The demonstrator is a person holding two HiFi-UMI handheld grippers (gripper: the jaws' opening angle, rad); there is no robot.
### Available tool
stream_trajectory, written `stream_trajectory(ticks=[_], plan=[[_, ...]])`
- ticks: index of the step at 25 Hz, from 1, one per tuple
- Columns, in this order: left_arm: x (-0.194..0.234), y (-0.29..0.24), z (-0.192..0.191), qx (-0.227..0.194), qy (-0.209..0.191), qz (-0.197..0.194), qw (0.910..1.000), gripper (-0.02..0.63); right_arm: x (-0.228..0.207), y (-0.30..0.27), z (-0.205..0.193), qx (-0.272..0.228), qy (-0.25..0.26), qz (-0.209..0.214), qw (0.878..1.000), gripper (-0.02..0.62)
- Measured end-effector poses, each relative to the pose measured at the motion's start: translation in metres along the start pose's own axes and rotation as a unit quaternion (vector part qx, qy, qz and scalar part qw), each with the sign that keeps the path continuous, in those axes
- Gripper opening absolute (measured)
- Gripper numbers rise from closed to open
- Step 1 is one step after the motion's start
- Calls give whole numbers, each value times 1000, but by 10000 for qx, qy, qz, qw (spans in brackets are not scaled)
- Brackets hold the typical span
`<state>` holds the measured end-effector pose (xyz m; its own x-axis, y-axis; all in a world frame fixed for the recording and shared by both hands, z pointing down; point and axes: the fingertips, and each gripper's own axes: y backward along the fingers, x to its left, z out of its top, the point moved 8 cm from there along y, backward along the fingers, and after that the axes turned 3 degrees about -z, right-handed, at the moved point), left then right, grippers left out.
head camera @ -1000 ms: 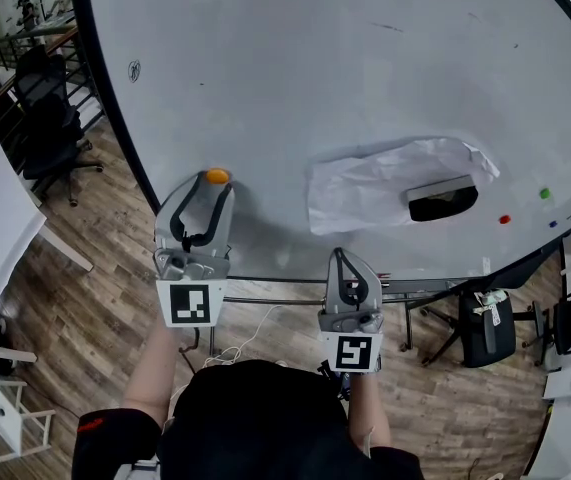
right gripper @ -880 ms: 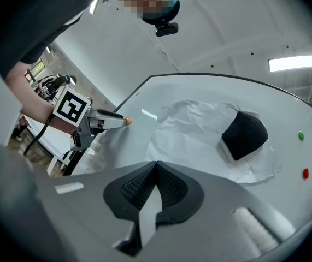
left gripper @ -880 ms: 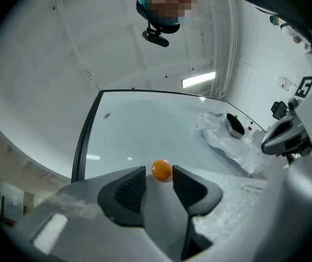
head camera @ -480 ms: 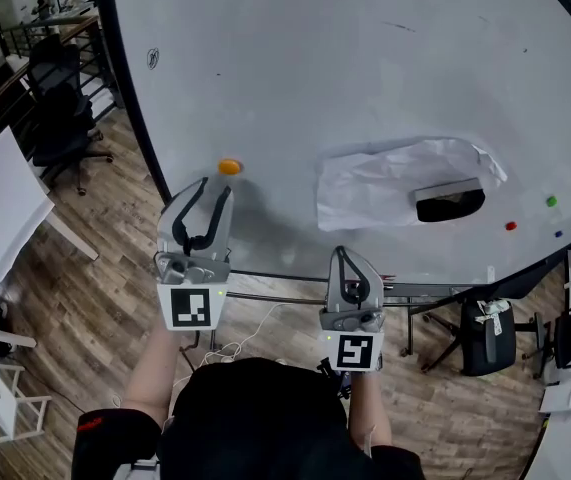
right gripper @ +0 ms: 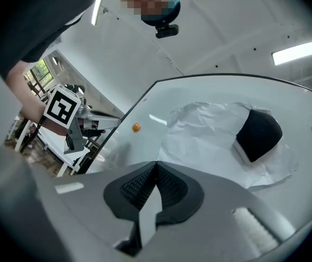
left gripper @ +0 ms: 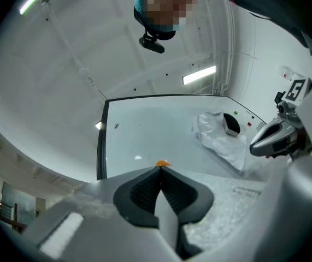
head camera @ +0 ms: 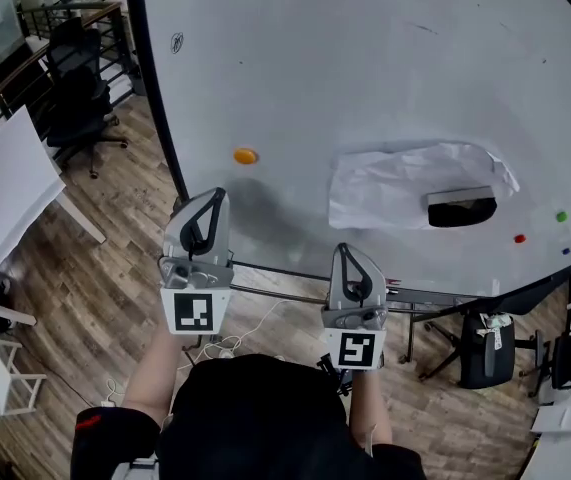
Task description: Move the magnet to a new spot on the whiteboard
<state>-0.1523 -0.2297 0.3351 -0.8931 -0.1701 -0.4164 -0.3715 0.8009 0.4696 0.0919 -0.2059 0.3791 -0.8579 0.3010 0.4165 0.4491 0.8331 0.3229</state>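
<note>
The orange magnet sits on the whiteboard, left of centre in the head view. It is a round button lying flat against the board, so it shows no long axis or heading. Below it, and clear of it, is the left gripper, whose jaws have just been closing and now meet with nothing between them. The right gripper, at lower centre, also has its 2 jaws together and empty. To the right, a black eraser rests on crumpled paper.
</note>
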Motion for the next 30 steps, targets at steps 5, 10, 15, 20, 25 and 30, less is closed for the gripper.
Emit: stream_trajectory(ticks=[5,10,15,20,25,30], plan=[[-10,9,2,126,-33,-14,9999,2,-1,0,0,-63,-42,166,9998,2],[-24,22,7,321,-57,49,9995,2,-5,3,3,-172,-111,334,9992,2],[-42,37,17,423,-90,106,9990,1,-8,12,5,-252,-210,532,9980,2],[-63,52,26,577,-112,132,9982,1,-9,23,8,-403,-427,672,9960,2],[-82,66,38,601,-99,182,9980,2,-12,38,12,-486,-499,826,9941,2],[-101,77,44,706,-125,190,9972,0,-15,49,12,-574,-665,857,9924,2]])
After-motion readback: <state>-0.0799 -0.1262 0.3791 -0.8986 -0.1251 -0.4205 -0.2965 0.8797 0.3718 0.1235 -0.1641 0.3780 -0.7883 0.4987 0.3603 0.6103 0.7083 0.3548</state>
